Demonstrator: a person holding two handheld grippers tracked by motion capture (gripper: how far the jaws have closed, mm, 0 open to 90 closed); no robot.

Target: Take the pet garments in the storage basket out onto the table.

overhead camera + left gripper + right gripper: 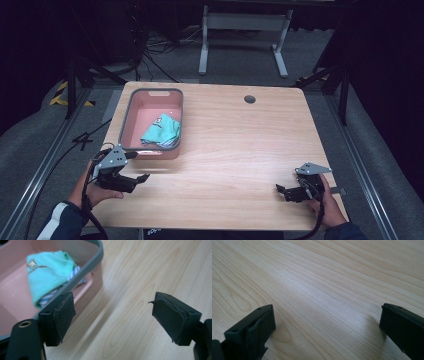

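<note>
A pink bin with a grey rim [129, 114] stands on the left part of the wooden table [240, 140]; folded mint-green cloth [161, 130] lies in its near right corner. My left gripper [141, 176] hovers just in front of the bin's near wall, jaws wide apart and empty. In the left gripper view the bin [98, 255] and the cloth [48, 273] lie past the left jaw, with bare wood between the jaws of the gripper [112, 313]. My right gripper [280, 189] rests low near the table's front right, open; its jaws [327, 322] frame bare wood.
A round cable hole [250, 99] sits near the table's far edge. Behind the table stand a white frame [244, 30] and loose cables on the grey floor. A metal rail [35, 170] runs along the left side.
</note>
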